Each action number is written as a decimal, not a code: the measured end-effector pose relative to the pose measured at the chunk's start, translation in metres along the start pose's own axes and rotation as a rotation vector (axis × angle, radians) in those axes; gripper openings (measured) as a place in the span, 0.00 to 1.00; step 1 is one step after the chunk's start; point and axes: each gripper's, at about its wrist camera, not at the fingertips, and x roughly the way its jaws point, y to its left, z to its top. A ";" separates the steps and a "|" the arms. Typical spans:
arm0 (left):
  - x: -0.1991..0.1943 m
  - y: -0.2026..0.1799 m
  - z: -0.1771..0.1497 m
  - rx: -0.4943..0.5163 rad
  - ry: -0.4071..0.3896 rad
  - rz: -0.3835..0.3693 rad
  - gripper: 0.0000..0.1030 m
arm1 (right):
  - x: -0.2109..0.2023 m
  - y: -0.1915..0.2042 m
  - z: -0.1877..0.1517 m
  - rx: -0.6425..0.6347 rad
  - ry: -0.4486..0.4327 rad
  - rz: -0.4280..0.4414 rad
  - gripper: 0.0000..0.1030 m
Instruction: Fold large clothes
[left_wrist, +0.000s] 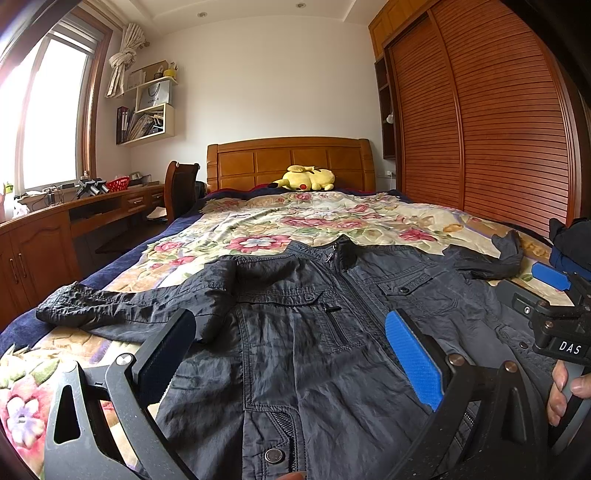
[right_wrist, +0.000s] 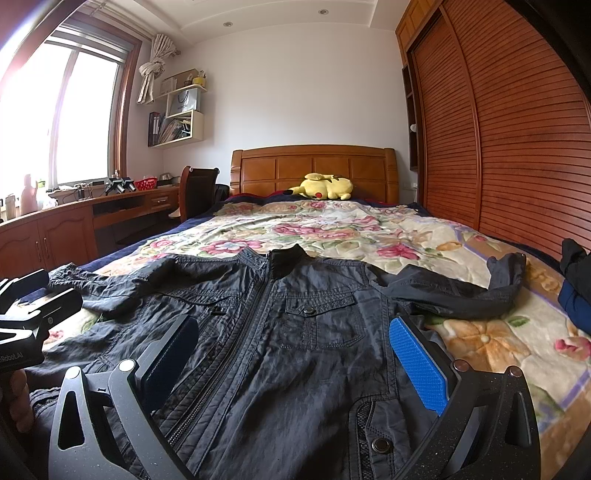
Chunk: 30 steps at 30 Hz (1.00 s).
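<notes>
A dark grey zip jacket (left_wrist: 295, 332) lies flat, front up, on the bed, collar away from me, both sleeves spread out. It also shows in the right wrist view (right_wrist: 303, 343). My left gripper (left_wrist: 291, 332) is open and empty, low over the jacket's left half near the hem. My right gripper (right_wrist: 295, 343) is open and empty over the jacket's right half. The left sleeve (left_wrist: 110, 306) reaches left; the right sleeve (right_wrist: 480, 284) bends toward the wardrobe. Each gripper shows at the edge of the other's view.
The bed has a floral blanket (left_wrist: 295, 218) and a wooden headboard (left_wrist: 291, 158) with a yellow plush toy (left_wrist: 306, 179). A desk and chair (left_wrist: 110, 210) stand left. A slatted wardrobe (left_wrist: 480, 129) runs along the right. Dark clothes (right_wrist: 576, 280) lie at the right edge.
</notes>
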 end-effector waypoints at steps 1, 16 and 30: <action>0.000 0.000 0.000 -0.001 0.000 0.000 1.00 | 0.000 0.000 0.000 0.000 0.000 0.000 1.00; 0.001 0.000 -0.001 -0.001 0.000 -0.001 1.00 | 0.001 0.000 0.000 0.002 0.000 0.001 1.00; 0.000 0.000 -0.001 0.001 0.001 -0.001 1.00 | 0.001 0.000 -0.001 0.003 0.001 0.001 1.00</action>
